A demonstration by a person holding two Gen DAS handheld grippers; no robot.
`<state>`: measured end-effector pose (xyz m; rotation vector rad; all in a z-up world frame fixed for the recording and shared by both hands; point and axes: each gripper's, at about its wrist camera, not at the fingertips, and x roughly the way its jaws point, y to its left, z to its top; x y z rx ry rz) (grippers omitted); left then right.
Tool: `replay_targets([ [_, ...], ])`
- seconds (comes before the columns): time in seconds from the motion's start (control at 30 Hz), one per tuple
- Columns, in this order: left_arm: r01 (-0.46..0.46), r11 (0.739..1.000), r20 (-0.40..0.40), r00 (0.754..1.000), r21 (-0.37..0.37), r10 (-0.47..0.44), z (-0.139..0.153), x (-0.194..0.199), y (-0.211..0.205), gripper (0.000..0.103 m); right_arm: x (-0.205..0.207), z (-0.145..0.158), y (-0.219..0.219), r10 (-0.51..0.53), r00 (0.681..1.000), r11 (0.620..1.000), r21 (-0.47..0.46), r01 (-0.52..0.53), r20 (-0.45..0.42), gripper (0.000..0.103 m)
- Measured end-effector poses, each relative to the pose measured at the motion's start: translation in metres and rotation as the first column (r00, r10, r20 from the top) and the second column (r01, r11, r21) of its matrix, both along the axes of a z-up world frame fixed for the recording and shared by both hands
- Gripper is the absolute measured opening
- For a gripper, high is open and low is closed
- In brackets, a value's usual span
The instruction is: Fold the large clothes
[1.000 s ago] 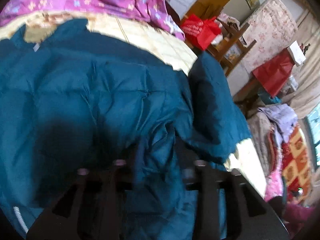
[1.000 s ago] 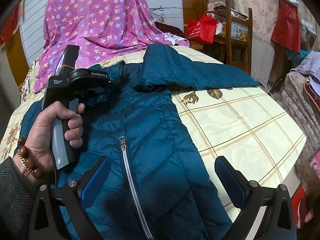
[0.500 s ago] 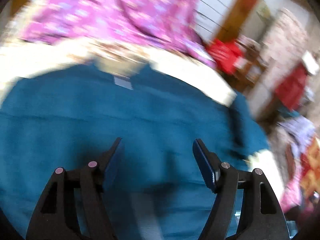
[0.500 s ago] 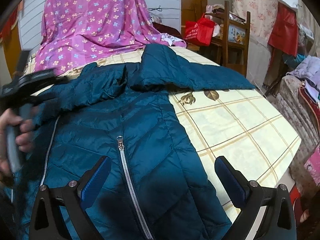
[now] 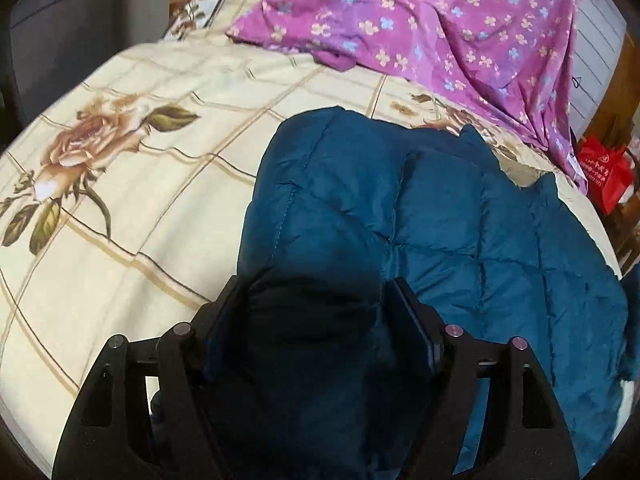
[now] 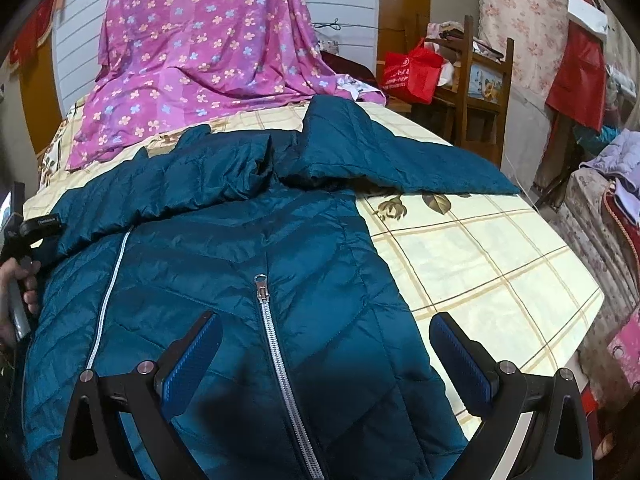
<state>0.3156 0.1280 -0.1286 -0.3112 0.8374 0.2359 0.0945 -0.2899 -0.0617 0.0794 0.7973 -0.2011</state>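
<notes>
**Teal puffer jacket spread on the bed, left jaws parting around a sleeve fold**

We see the teal jacket lying front-up on the checked rose-print bedspread. Its long axis runs from the near edge to the far side, with the collar toward the purple flowered sheet at the far end. The silver zipper follows that same line, closed in the near part. One sleeve stretches out to the right across the bedspread, roughly crosswise to the body.

Our left gripper sits over a puffy fold of the jacket at its left edge. Its jaws are opening, with dark quilted fabric bulging between them; we cannot tell whether the pads touch it.

Our right gripper hovers above the lower front of the jacket, fingers spread wide on either side of the zipper and gripping nothing.

Far right, a red bag rests on a wooden chair; its contents are hidden.
</notes>
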Motion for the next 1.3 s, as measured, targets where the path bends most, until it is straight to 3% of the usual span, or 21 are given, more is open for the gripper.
replay_targets([
  [0.13, -0.067, 0.996, 0.035, 0.997, -0.064, 0.069, -0.005, -0.012, 0.010, 0.074, -0.002, 0.008, -0.004, 0.017, 0.998, 0.999, 0.026, -0.019, 0.059, 0.102],
  [0.23, -0.077, 0.996, 0.054, 0.995, -0.043, 0.080, 0.002, -0.008, 0.009, 0.074, 0.023, 0.023, 0.010, 0.136, 0.983, 0.991, -0.026, -0.134, 0.126, 0.102],
  [0.27, -0.077, 0.996, 0.050, 0.996, -0.043, 0.079, 0.001, -0.006, 0.010, 0.074, 0.045, 0.027, 0.018, 0.224, 0.966, 0.975, -0.020, -0.223, 0.127, 0.102],
  [0.33, -0.072, 0.996, 0.044, 0.996, -0.049, 0.075, 0.001, -0.005, 0.010, 0.074, 0.087, 0.028, 0.026, 0.317, 0.940, 0.946, 0.033, -0.323, 0.123, 0.102],
  [0.43, -0.067, 0.996, 0.039, 0.997, -0.063, 0.069, 0.000, -0.004, 0.012, 0.075, 0.159, 0.018, 0.038, 0.356, 0.931, 0.918, 0.152, -0.365, 0.084, 0.096],
  [0.53, -0.067, 0.996, 0.034, 0.997, -0.066, 0.069, -0.001, -0.003, 0.013, 0.075, 0.218, 0.001, 0.066, 0.437, 0.898, 0.848, 0.308, -0.431, 0.052, 0.096],
  [0.63, -0.066, 0.995, 0.035, 0.997, -0.070, 0.069, -0.001, -0.003, 0.013, 0.075, 0.257, -0.023, 0.092, 0.518, 0.855, 0.796, 0.362, -0.485, 0.006, 0.095],
  [0.7, -0.062, 0.995, 0.037, 0.997, -0.076, 0.065, -0.002, -0.003, 0.012, 0.076, 0.269, -0.043, 0.089, 0.525, 0.849, 0.815, 0.326, -0.479, -0.063, 0.090],
  [0.77, -0.049, 0.996, 0.039, 0.998, -0.071, 0.052, -0.002, -0.001, 0.010, 0.078, 0.269, -0.060, 0.064, 0.467, 0.876, 0.856, 0.309, -0.414, -0.122, 0.087],
  [0.8, -0.044, 0.997, 0.038, 0.998, -0.067, 0.047, -0.001, 0.000, 0.008, 0.078, 0.268, -0.060, 0.054, 0.450, 0.885, 0.860, 0.321, -0.396, -0.116, 0.083],
  [0.83, -0.042, 0.997, 0.038, 0.998, -0.065, 0.045, -0.002, 0.000, 0.008, 0.078, 0.262, -0.060, 0.037, 0.429, 0.898, 0.860, 0.349, -0.372, -0.101, 0.073],
  [0.9, -0.042, 0.997, 0.039, 0.998, -0.066, 0.045, -0.002, 0.001, 0.008, 0.078, 0.253, -0.059, 0.019, 0.391, 0.915, 0.865, 0.379, -0.328, -0.101, 0.066],
  [0.97, -0.045, 0.997, 0.037, 0.998, -0.066, 0.047, -0.002, 0.001, 0.007, 0.078, 0.244, -0.055, 0.012, 0.376, 0.920, 0.861, 0.408, -0.303, -0.110, 0.066],
  [1.07, -0.048, 0.997, 0.039, 0.998, -0.068, 0.050, -0.002, 0.001, 0.007, 0.078, 0.236, -0.041, 0.020, 0.387, 0.911, 0.884, 0.338, -0.323, -0.143, 0.066],
  [1.2, -0.057, 0.996, 0.042, 0.997, -0.076, 0.060, -0.002, 0.003, 0.009, 0.078, 0.239, -0.011, 0.016, 0.362, 0.932, 0.876, 0.338, -0.344, 0.011, 0.071],
  [1.23, -0.057, 0.995, 0.043, 0.997, -0.079, 0.061, -0.002, 0.003, 0.009, 0.078, 0.243, -0.014, 0.017, 0.359, 0.933, 0.878, 0.335, -0.342, 0.012, 0.072],
  [1.3, -0.055, 0.995, 0.047, 0.997, -0.087, 0.059, -0.003, 0.003, 0.011, 0.078, 0.255, -0.043, 0.019, 0.338, 0.930, 0.911, 0.299, -0.284, -0.148, 0.074],
])
